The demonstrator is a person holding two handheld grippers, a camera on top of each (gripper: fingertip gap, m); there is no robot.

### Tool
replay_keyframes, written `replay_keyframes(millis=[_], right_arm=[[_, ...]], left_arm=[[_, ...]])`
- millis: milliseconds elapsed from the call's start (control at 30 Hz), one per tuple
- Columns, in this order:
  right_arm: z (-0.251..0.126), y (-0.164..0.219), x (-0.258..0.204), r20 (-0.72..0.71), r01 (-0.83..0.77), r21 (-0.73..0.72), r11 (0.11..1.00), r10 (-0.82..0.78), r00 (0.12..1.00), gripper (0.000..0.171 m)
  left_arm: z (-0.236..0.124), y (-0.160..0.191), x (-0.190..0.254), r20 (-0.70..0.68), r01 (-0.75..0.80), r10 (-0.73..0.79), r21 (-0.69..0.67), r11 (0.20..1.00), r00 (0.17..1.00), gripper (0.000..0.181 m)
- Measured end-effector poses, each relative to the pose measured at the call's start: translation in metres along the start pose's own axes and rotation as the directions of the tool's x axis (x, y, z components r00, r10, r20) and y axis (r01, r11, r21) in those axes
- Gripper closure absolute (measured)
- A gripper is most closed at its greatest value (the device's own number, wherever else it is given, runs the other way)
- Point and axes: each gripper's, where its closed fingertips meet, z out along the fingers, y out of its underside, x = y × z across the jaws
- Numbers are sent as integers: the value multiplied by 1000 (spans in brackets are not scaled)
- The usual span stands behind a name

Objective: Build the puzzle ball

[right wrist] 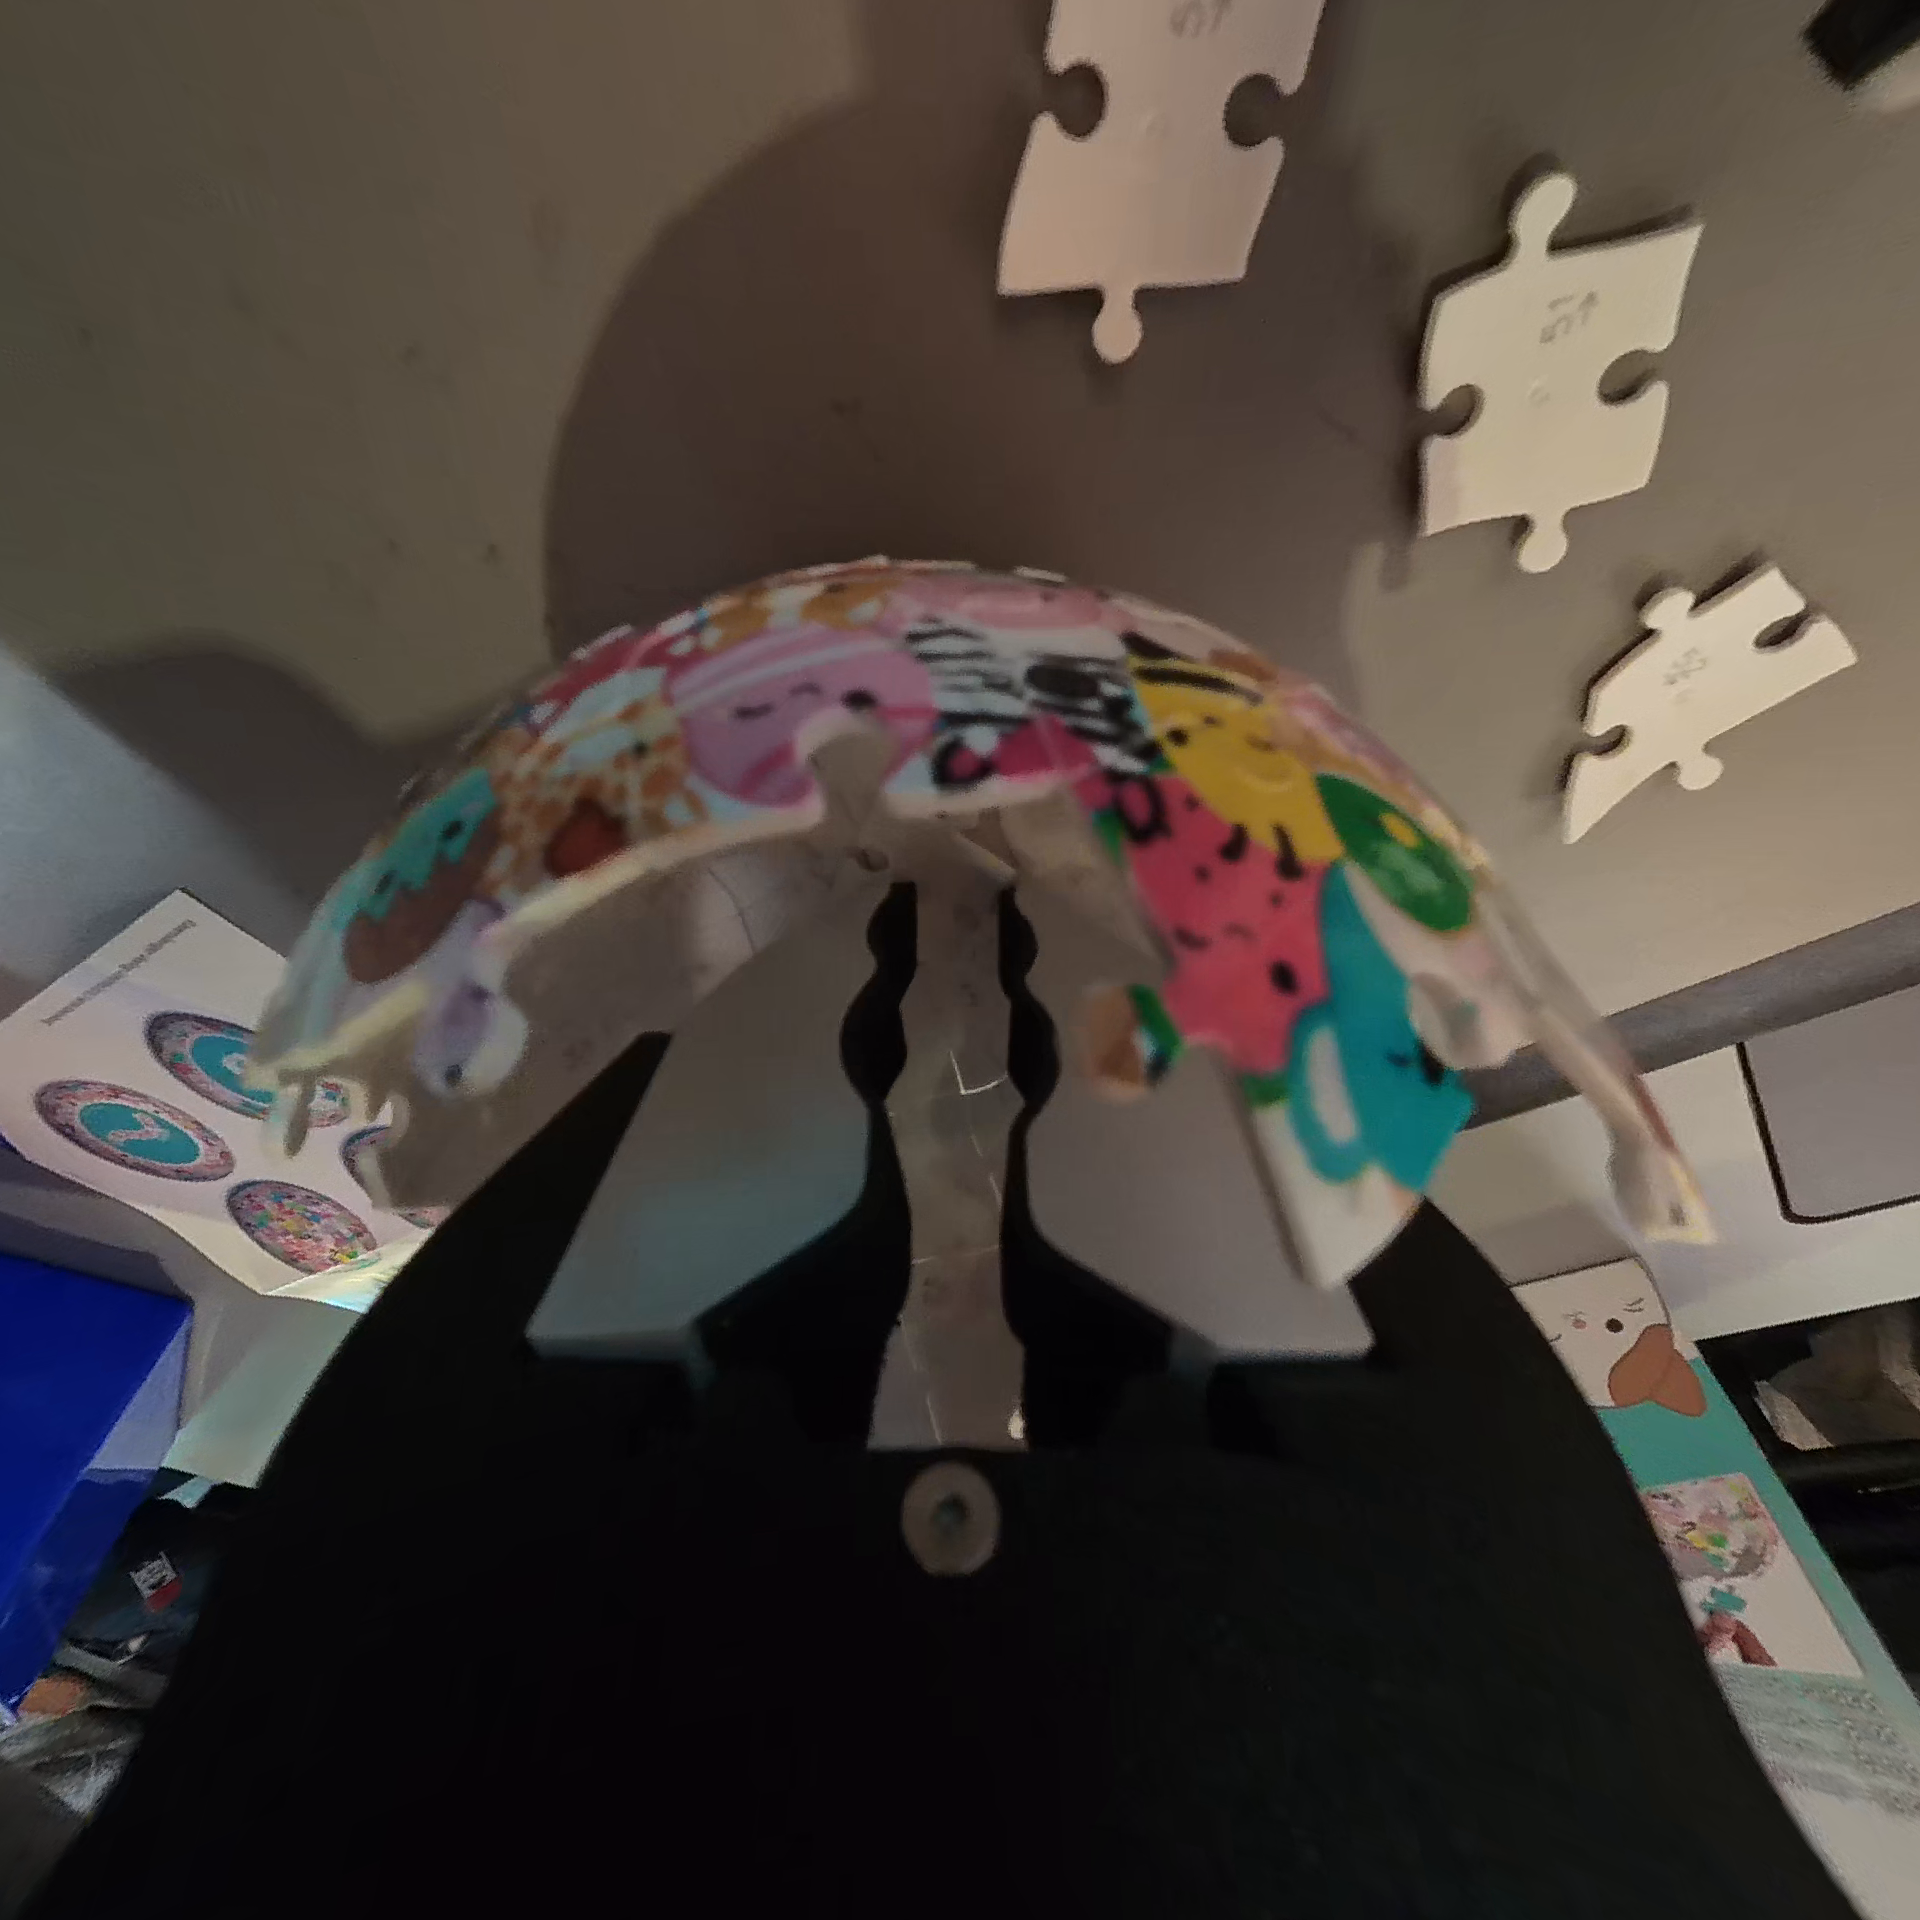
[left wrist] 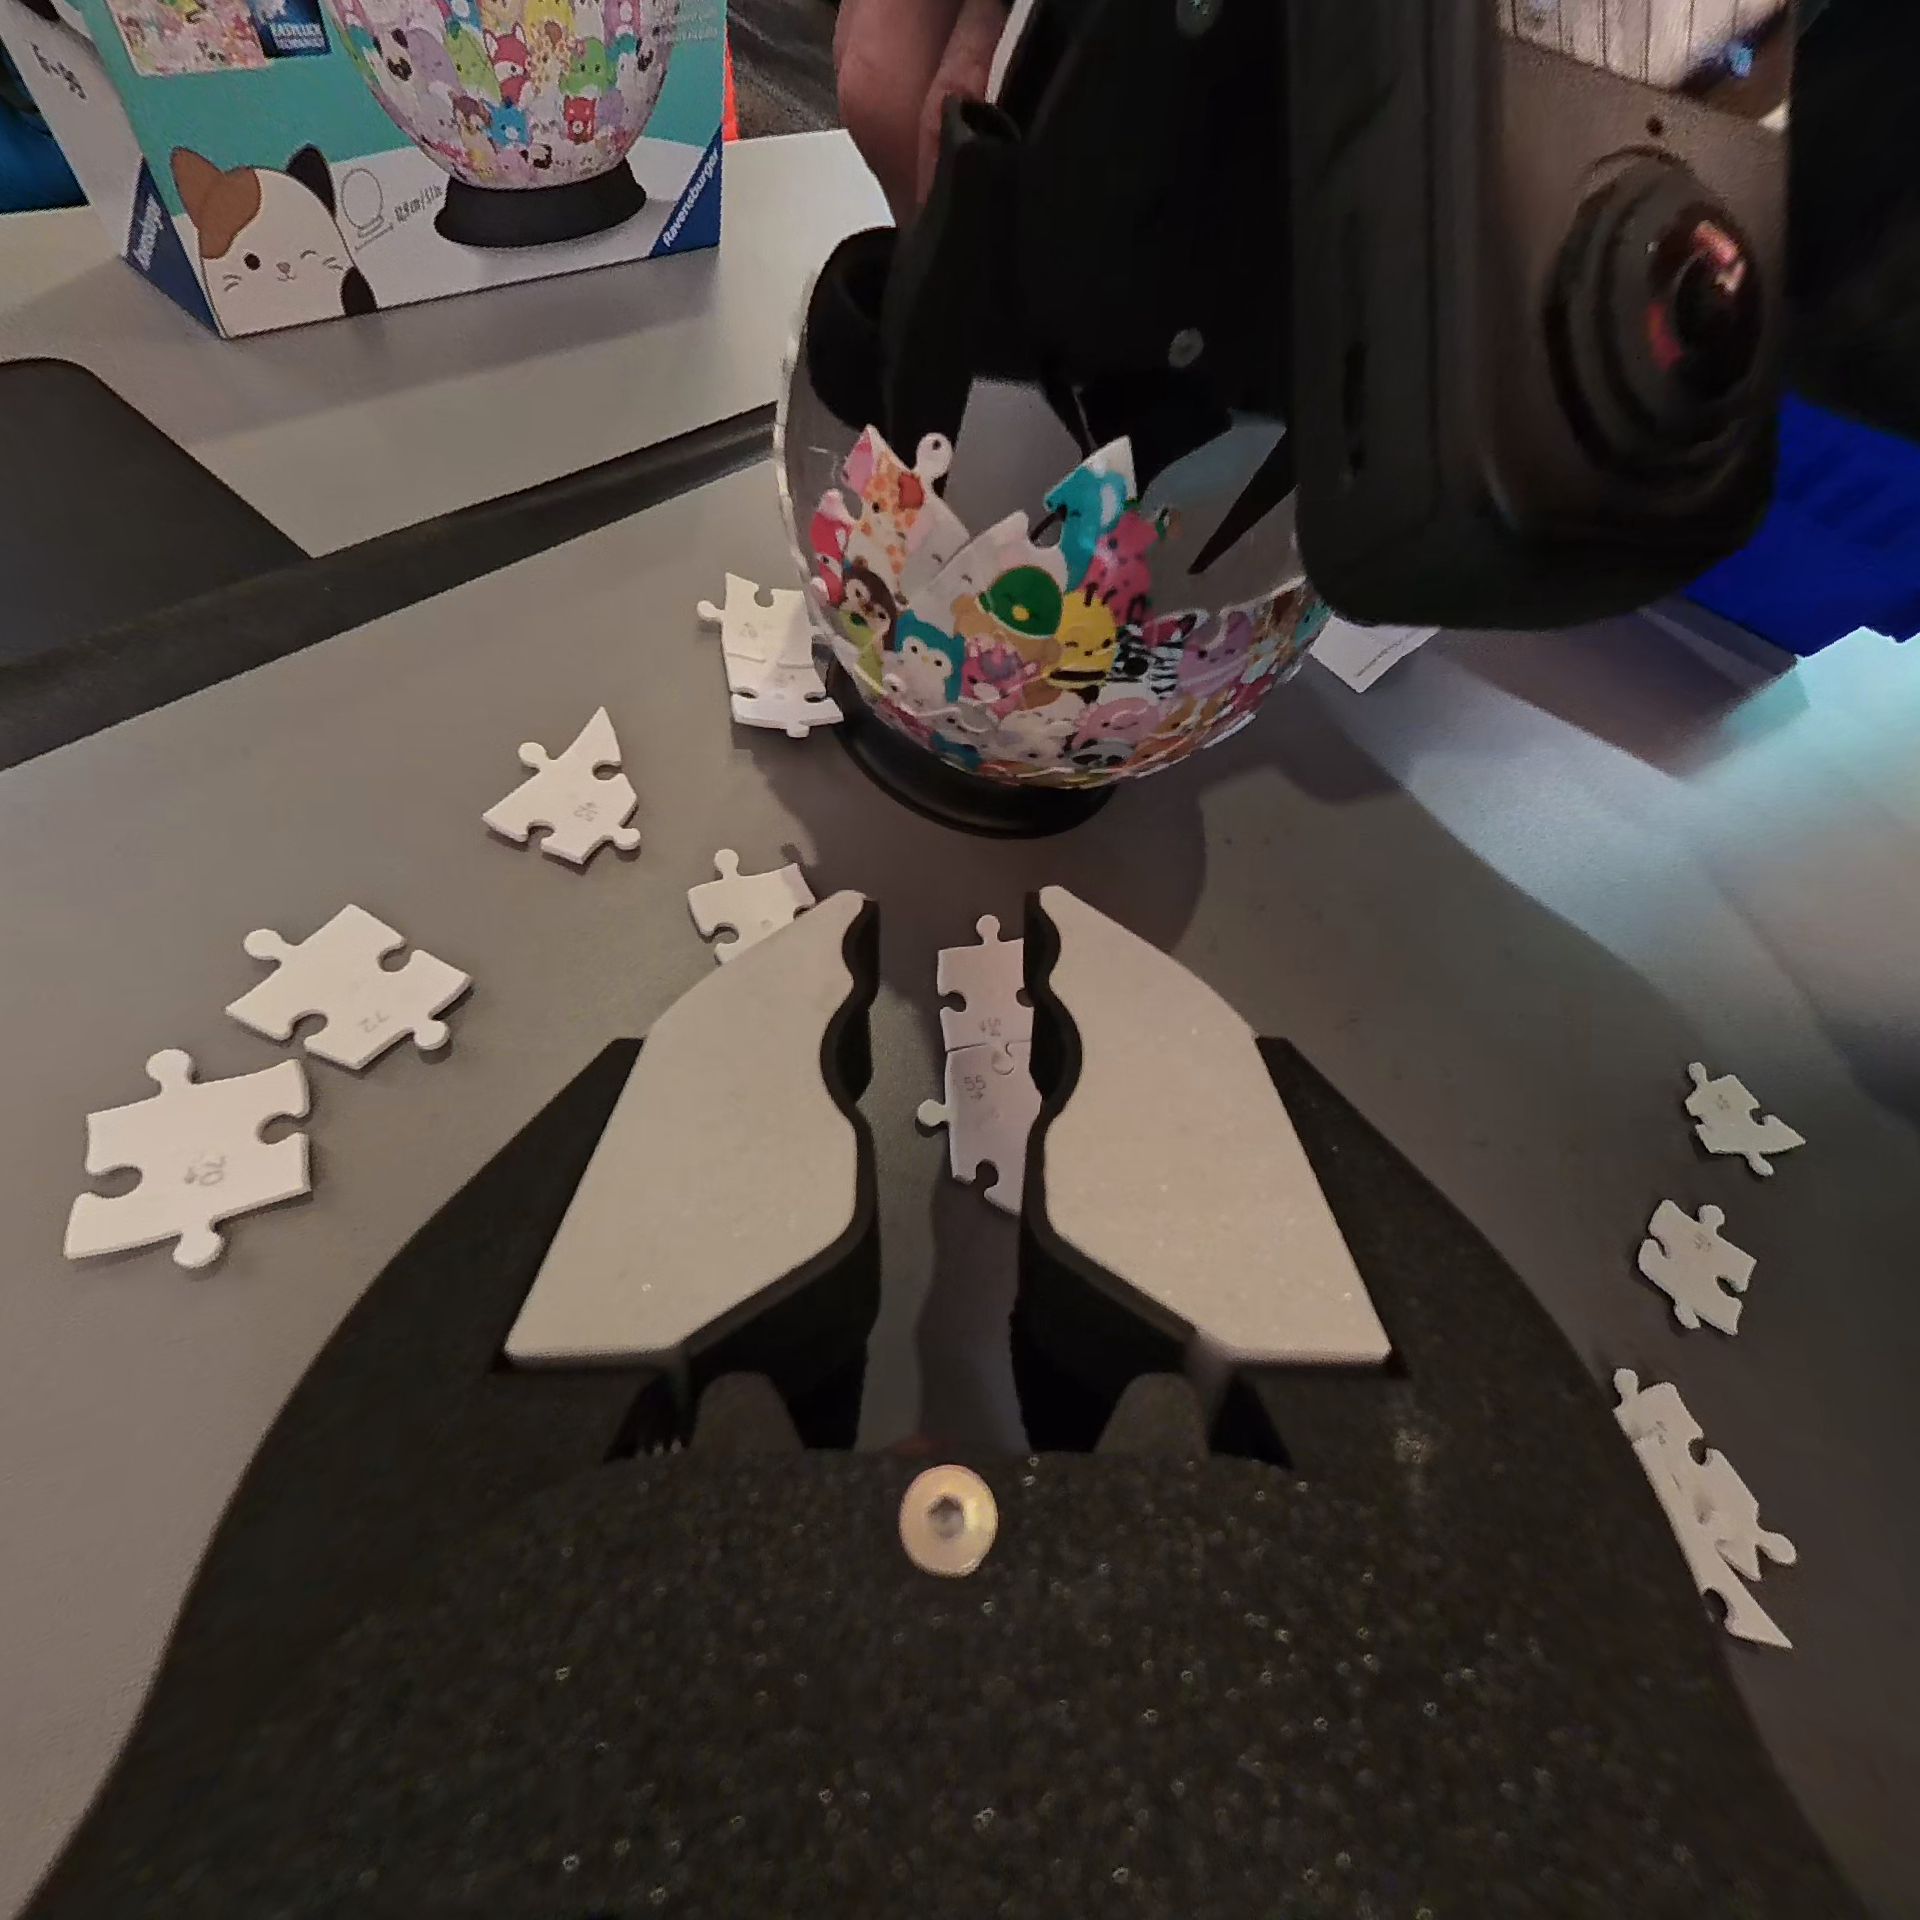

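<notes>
My left hand-held gripper (left wrist: 951, 935) hovers narrowly parted over flat white pieces (left wrist: 348, 985); my right hand-held gripper (right wrist: 954, 914), seemingly empty, reaches inside the glossy half-built puzzle ball (left wrist: 1039, 634).

box (left wrist: 416, 156): brand lettering; loose pieces (left wrist: 348, 982): printed numbers; leaflet (right wrist: 156, 1091): print

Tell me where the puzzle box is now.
In the left wrist view, the puzzle box stands at the far left of the table, behind and left of the half-built puzzle ball.
</notes>
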Motion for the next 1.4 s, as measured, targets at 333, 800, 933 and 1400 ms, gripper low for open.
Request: replay_keyframes(millis=[333,800,933,1400], right_arm=[[-8,4,3,-34,0,12,1000,1,999,166],[-78,10,10,-108,-249,293,923,291,951,169],[-126,13,7,-144,-342,509,790,470,871,169],[-219,-71,-94,192,-231,972,-35,683,705,170]], left_arm=[[0,-1,0,-4,6,-6,5,1000,1000,156],[-6,-13,-1,36,-44,41,77,996,999,156],[-13,-30,5,103,-128,115,137,982,988,156],[-44,-111,151,-152,-86,123,226,970,981,158]])
